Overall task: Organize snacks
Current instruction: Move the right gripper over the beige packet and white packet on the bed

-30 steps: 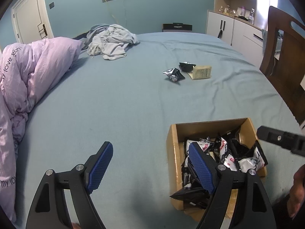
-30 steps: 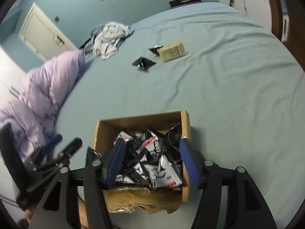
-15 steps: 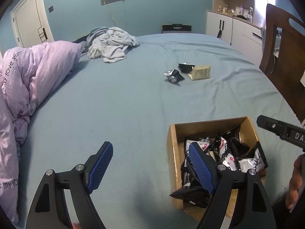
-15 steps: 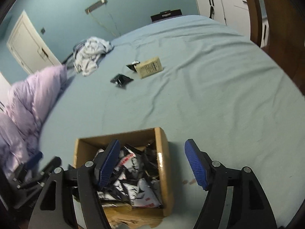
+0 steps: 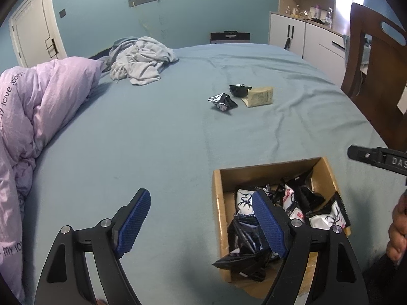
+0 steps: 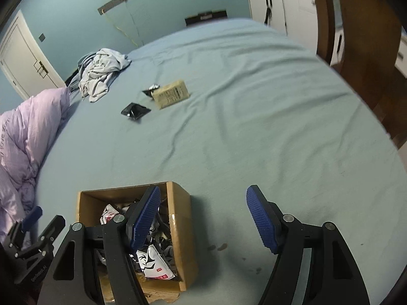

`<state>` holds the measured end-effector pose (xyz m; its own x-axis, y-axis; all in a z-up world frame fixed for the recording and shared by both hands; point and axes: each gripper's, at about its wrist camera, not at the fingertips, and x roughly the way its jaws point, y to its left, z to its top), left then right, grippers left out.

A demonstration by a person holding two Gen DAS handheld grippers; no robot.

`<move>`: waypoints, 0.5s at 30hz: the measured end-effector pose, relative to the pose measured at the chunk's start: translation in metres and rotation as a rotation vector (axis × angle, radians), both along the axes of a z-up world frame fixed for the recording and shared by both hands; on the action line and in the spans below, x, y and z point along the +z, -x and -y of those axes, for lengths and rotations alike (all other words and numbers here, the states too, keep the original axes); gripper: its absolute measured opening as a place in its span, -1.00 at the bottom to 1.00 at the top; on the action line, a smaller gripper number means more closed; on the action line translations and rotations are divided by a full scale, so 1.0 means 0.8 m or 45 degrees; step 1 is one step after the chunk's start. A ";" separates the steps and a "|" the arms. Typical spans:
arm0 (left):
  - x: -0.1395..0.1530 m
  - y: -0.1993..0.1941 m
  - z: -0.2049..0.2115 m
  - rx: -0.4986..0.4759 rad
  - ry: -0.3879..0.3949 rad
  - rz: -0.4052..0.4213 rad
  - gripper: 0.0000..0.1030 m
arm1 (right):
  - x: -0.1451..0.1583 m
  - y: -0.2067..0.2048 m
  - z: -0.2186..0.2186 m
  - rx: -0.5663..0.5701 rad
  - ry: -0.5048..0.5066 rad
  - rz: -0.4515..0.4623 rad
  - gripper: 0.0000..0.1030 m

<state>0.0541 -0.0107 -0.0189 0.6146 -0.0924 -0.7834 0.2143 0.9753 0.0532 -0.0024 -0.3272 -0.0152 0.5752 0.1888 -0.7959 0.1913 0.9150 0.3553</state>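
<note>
Swinging away from the box, our right gripper (image 6: 203,218) is now sitting over bare bed to the box's right, where a second ago it was straddling the snacks. Going left to right, we are seeing a crumpled lilac quilt (image 5: 33,117), then our left gripper (image 5: 201,223) hovering wide open and empty beside the open brown cardboard box (image 5: 218,203) of black-and-white snack packets (image 5: 325,218). Our right gripper is also spread wide, holding nothing. Far up the blue bedsheet (image 6: 254,127), two crinkled black foil packets (image 5: 222,101) and a flat tan paper packet (image 5: 259,96) are lying loose. We are judging this as between pickups; next calls for reaching out to those strays.
</note>
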 end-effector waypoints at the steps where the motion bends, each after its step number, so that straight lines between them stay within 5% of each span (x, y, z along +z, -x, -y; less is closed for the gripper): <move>1: 0.001 -0.002 0.000 -0.006 0.009 -0.010 0.61 | -0.004 -0.011 0.002 0.019 -0.048 -0.040 0.35; 5: 0.002 -0.013 0.001 -0.020 0.042 -0.035 0.64 | -0.003 -0.058 0.008 0.122 -0.143 -0.125 0.35; 8: -0.004 -0.027 -0.002 -0.004 0.044 -0.083 0.64 | 0.010 -0.103 0.009 0.150 -0.058 -0.144 0.35; 12: -0.017 -0.046 -0.017 0.044 0.114 -0.200 0.64 | 0.003 -0.186 -0.002 0.136 0.139 -0.319 0.35; 15: -0.026 -0.056 -0.030 0.092 0.190 -0.256 0.64 | -0.006 -0.250 -0.016 0.179 0.097 -0.366 0.35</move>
